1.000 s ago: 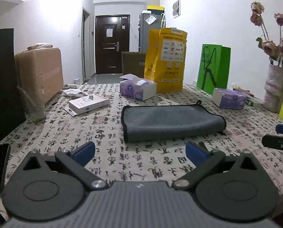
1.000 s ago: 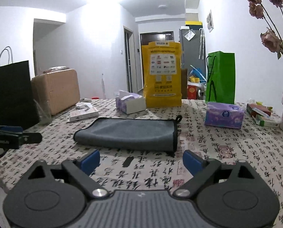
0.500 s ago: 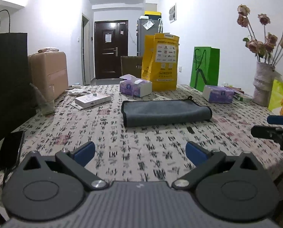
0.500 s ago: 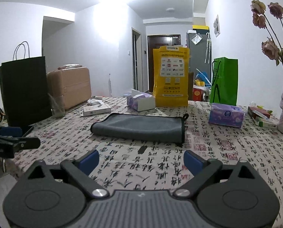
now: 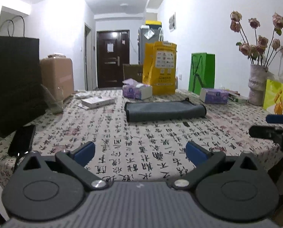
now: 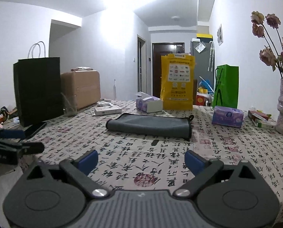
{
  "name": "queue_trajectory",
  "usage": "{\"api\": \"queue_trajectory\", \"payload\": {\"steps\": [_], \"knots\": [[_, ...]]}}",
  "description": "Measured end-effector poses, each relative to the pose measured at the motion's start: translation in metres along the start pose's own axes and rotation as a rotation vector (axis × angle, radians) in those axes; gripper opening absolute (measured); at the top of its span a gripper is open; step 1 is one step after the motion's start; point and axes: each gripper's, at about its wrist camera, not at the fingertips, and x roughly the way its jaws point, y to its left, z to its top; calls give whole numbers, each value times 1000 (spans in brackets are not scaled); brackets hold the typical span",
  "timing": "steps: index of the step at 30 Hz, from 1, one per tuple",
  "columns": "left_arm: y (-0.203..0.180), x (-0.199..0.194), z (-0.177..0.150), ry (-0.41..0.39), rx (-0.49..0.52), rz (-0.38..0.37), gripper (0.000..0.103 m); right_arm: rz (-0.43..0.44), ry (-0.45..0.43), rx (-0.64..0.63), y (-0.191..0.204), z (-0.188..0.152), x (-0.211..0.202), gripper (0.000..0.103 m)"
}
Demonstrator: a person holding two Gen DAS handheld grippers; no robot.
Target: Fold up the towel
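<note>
I had both tools hanging over the near edge of the table, well short of the work. The left gripper [image 5: 140,150] stood with its blue-tipped fingers spread wide and nothing between them; the right gripper [image 6: 141,159] was spread just as wide and equally empty. The grey microfibre towel with dark edging [image 5: 165,111] lay near the middle of the calligraphy-print tablecloth [image 5: 141,163], flattened into a long band, with its rounded fold toward the right in the left view and its hanging loop at the far right corner. It looked already doubled over, so I judged the fold at least partly done, with perhaps one more fold across its length still open. Being apart from the cloth, either tool could reach an end. The purple tissue box [image 6: 227,116] sat near the towel's right end and the black phone [image 5: 22,140] lay by the near left edge, so I judged any sweep should stay between them.
</note>
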Motion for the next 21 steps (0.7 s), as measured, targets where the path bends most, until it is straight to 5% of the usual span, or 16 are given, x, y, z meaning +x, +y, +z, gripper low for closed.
{"api": "queue_trajectory", "payload": {"steps": [21], "knots": [[-6, -31, -21, -1, 2, -11, 103, -5, -21, 76, 14, -33, -41, 102]]}}
